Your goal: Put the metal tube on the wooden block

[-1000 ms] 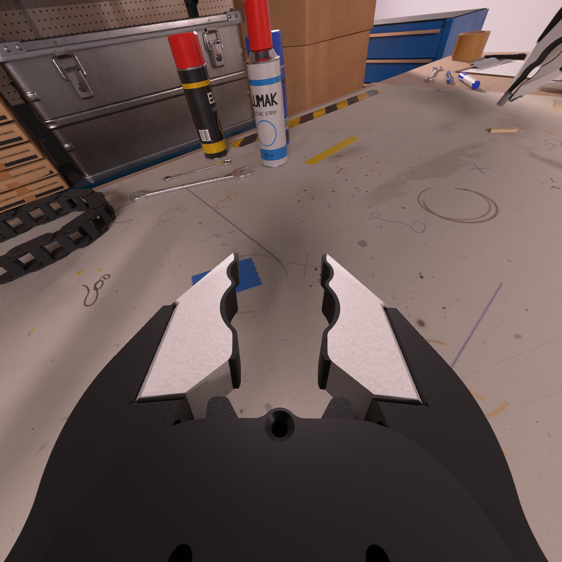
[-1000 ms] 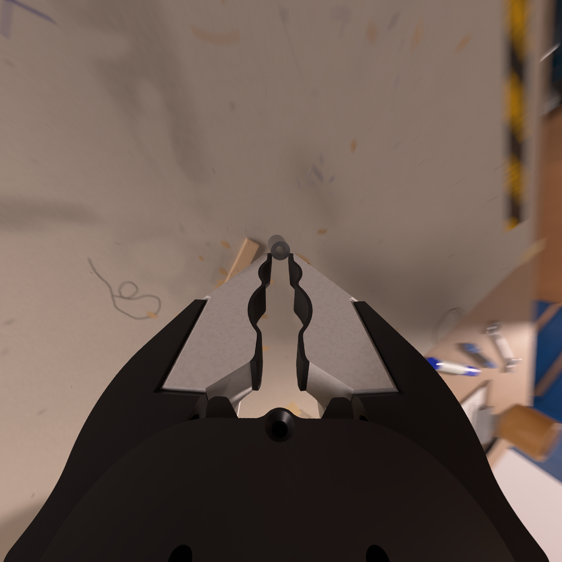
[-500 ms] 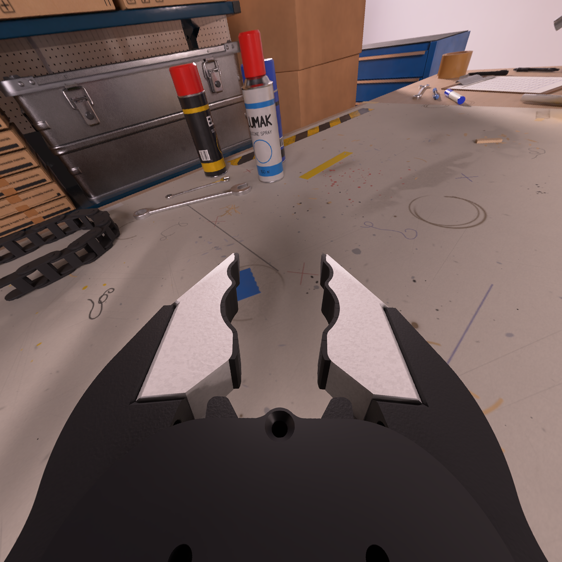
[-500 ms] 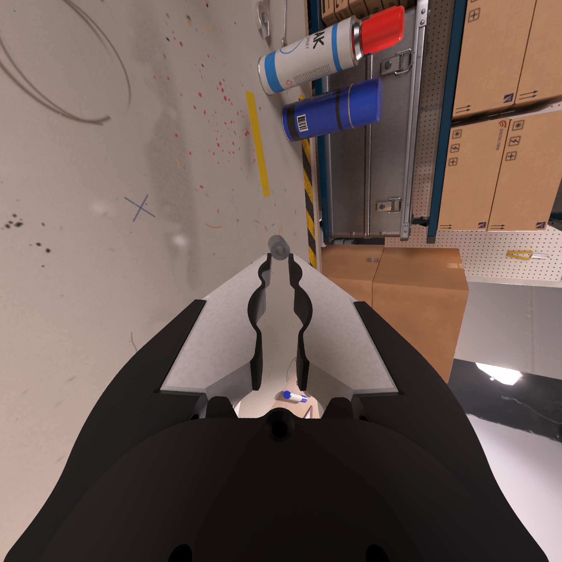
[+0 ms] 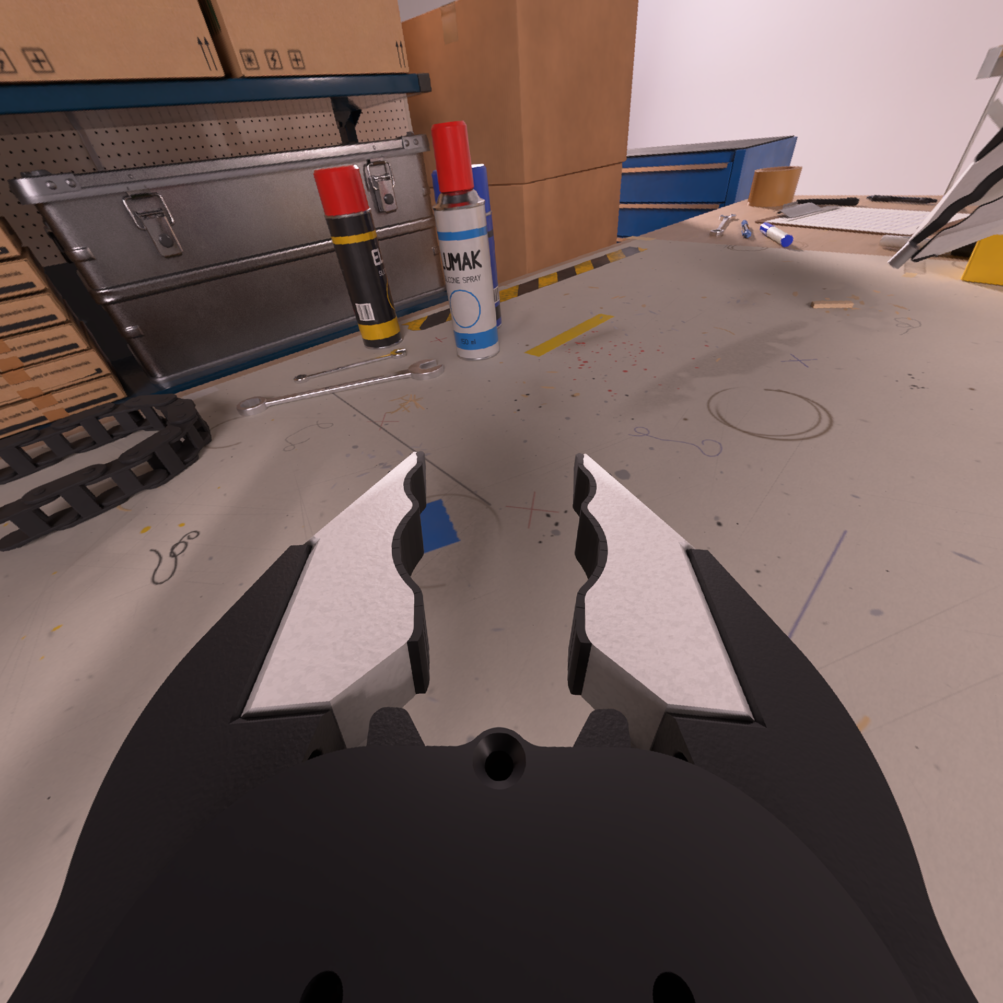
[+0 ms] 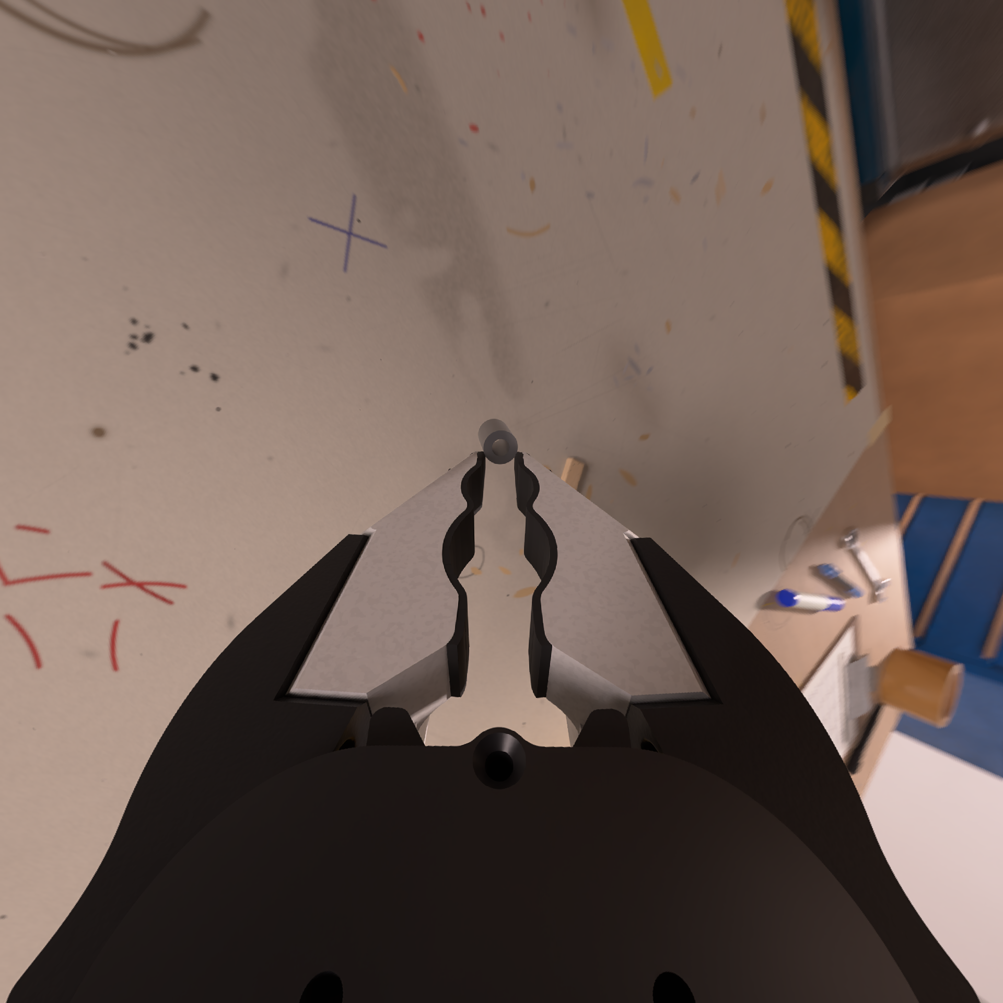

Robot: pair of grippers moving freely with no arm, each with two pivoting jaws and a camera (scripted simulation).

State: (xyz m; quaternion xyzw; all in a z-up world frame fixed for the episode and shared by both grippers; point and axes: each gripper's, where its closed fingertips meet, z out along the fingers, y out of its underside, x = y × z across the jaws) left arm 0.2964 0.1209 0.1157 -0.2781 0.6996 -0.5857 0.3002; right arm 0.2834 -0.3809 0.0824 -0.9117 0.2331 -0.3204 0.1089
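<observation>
Tube: short grey metal tube [image 6: 497, 442], hollow, seen end-on w/ a dark bore; we see it pinched at the very tips of the right gripper [image 6: 497, 460], jaws nearly together & gripping it, above the beige scuffed surface [image 6: 228, 179].
Block: small pale wooden block [image 6: 573, 469] lies flat on the surface, just right of the tube in the right wrist view, partly hidden behind a jaw; tube not on it.
Left gripper: left gripper [image 5: 498, 464], jaws spread wide, nothing between them, over a blue tape patch [image 5: 440, 524].
Only left view shows: grey metal case [image 5: 228, 260], black-yellow spray can w/ red cap [image 5: 359, 260], white-blue spray can w/ red cap [image 5: 464, 244], two silver spanners [image 5: 347, 382], black cable chain [image 5: 97, 461]; block seen far off at [image 5: 831, 305], w/ the right gripper's tip at the right edge above it.
Only right view shows: the tube itself; red scribbles [image 6: 81, 591]; blue cross mark [image 6: 348, 233]; blue-capped marker [image 6: 803, 600].
</observation>
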